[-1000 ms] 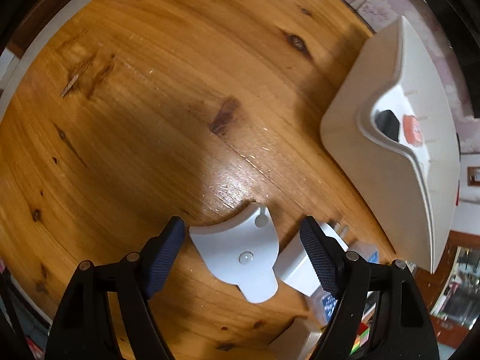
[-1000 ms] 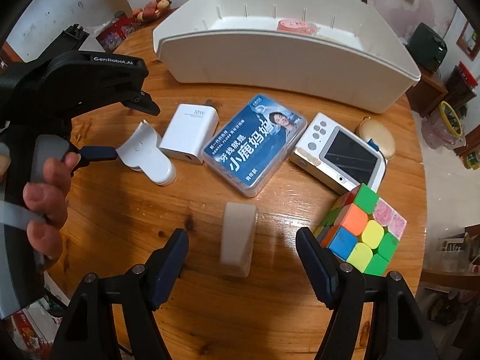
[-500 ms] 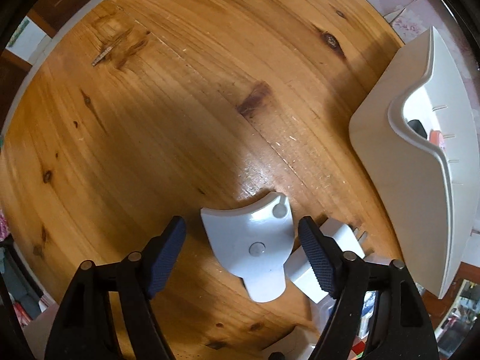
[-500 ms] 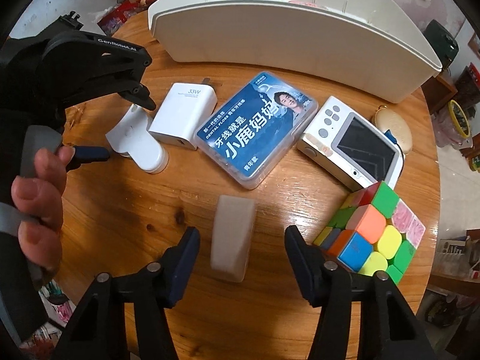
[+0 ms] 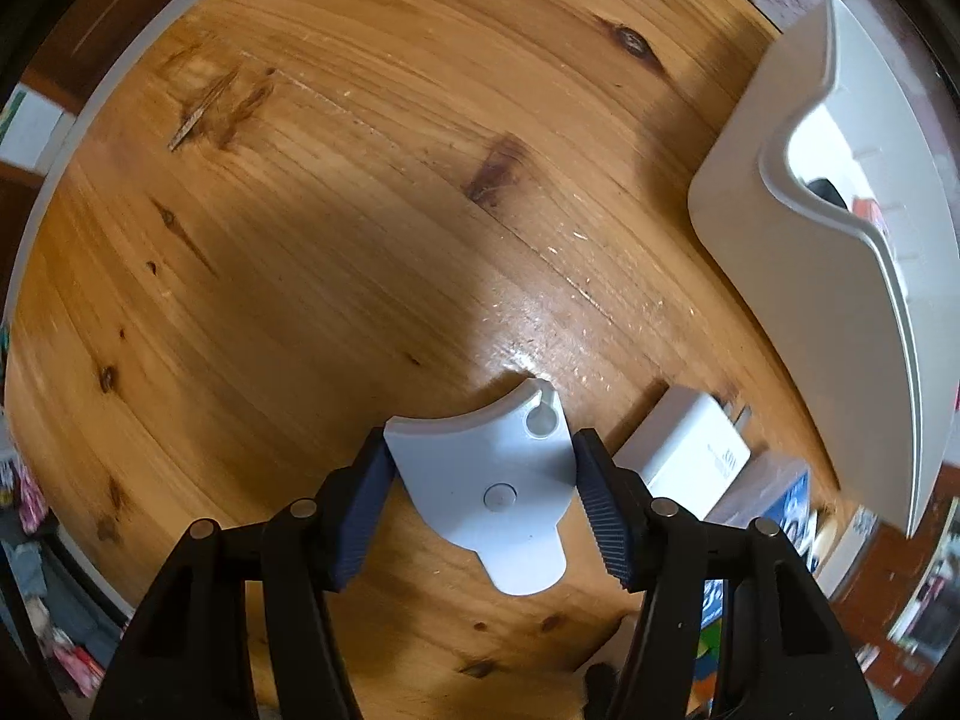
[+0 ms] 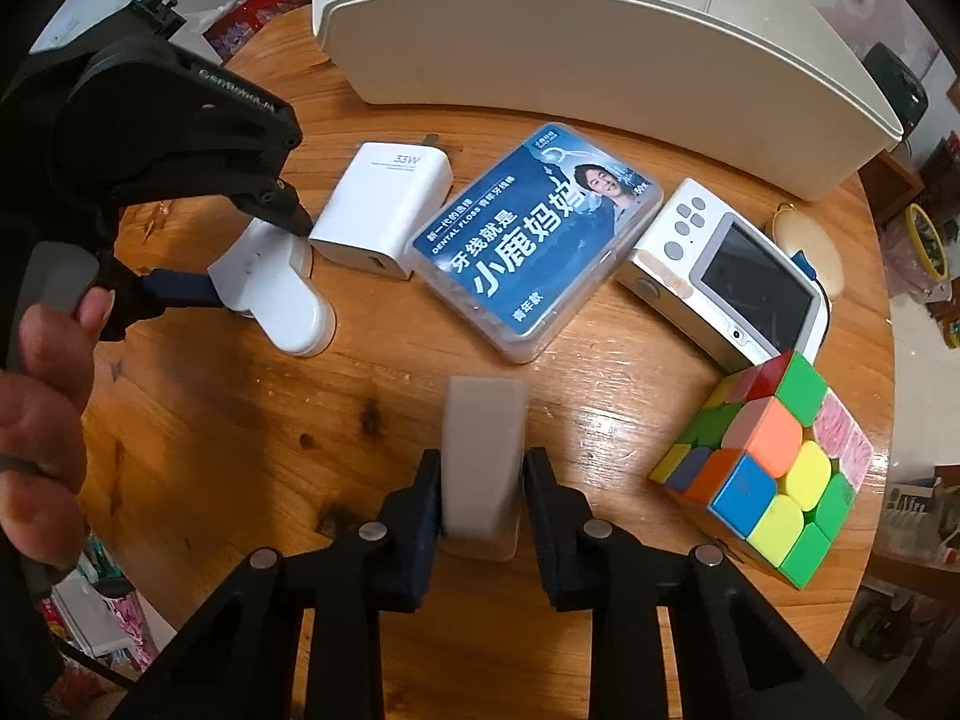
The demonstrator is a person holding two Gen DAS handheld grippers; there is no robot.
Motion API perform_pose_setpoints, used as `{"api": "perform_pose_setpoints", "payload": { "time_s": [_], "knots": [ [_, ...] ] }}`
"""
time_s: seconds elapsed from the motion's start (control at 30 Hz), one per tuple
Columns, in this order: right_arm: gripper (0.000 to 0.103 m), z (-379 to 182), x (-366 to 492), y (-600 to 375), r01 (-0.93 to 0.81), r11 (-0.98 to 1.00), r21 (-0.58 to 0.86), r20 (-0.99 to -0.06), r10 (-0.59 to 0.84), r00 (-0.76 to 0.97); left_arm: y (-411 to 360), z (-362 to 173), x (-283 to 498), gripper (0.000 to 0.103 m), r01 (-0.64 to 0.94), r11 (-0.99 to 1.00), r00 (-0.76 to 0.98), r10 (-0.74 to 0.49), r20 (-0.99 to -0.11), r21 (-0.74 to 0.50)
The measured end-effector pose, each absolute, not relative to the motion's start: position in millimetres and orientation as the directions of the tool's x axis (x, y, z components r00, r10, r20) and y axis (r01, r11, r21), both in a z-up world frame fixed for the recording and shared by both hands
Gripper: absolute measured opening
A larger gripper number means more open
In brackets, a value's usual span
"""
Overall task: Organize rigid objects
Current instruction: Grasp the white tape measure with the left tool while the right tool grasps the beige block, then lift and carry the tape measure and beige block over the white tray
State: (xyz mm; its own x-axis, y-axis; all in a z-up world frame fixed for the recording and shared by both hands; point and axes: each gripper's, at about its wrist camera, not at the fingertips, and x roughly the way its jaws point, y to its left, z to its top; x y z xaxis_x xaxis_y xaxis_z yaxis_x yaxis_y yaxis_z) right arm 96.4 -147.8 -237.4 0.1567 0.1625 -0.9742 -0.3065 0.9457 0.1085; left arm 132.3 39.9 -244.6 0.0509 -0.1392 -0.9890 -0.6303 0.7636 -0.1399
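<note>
A second before, both grippers stood wide. The right gripper [image 6: 480, 501] had since clamped the grey block [image 6: 482, 456] near the table's [image 5: 312, 228] edge; the left gripper [image 5: 483, 501] was closing, pads touching the white bracket [image 5: 489, 480].

Round knotty pine table [image 6: 198, 456], long white bin [image 6: 600, 48] at twelve o'clock, charger [image 6: 390, 204], blue floss box [image 6: 540, 240], white handheld console [image 6: 732, 276], colour cube [image 6: 774, 474] at three, pale block [image 6: 480, 456], white curved piece [image 5: 486, 480], perhaps a holder
</note>
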Motion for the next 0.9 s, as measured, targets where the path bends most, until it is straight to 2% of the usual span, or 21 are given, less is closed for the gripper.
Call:
{"api": "perform_pose_setpoints", "payload": {
  "time_s": [0.17, 0.4, 0.9],
  "knots": [
    [0.027, -230.7, 89.8, -148.0, -0.298, 0.947, 0.119, -0.967, 0.178, 0.181, 49.2, -228.8, 129.3, 0.064, -0.550, 0.820, 0.073, -0.139, -0.988, -0.156],
    [0.027, -203.1, 89.3, -149.8, -0.292, 0.946, 0.139, -0.952, 0.208, 0.224, 55.2, -177.3, 120.0, 0.064, -0.426, 0.888, 0.121, -0.137, -0.983, -0.176],
    [0.027, -50.9, 123.5, -186.4, -0.287, 0.925, 0.249, -0.846, 0.352, 0.400, 33.0, -29.5, 156.7, 0.064, -0.107, 0.972, 0.356, -0.161, -0.920, -0.212]
  ]
}}
